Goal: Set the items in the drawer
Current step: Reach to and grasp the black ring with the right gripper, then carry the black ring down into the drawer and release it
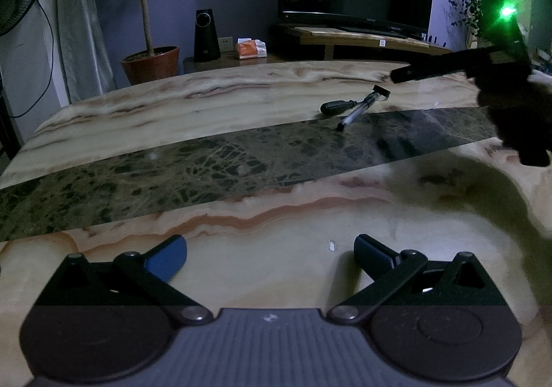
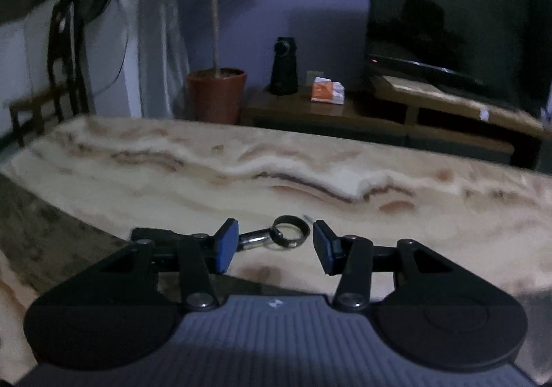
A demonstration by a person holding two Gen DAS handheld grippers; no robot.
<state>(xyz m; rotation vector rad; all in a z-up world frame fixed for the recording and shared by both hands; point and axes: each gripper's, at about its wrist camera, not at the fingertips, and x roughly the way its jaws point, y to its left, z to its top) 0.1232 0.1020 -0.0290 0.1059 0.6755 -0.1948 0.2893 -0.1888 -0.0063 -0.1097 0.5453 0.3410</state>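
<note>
Hovering spread-jawed, right gripper (image 2: 275,245) nearest, straddling the screwdriver's (image 1: 336,107) ringed end; long axis leftward; left gripper (image 1: 270,257) spread.

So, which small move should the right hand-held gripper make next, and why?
Probably it should come down a little and shut on the tool's ring end. The right hand-held gripper is open, and the ring lies on the marble table between its blue pads. It looks not yet gripped. The tool lies beside the pen. No drawer is in view.
</note>
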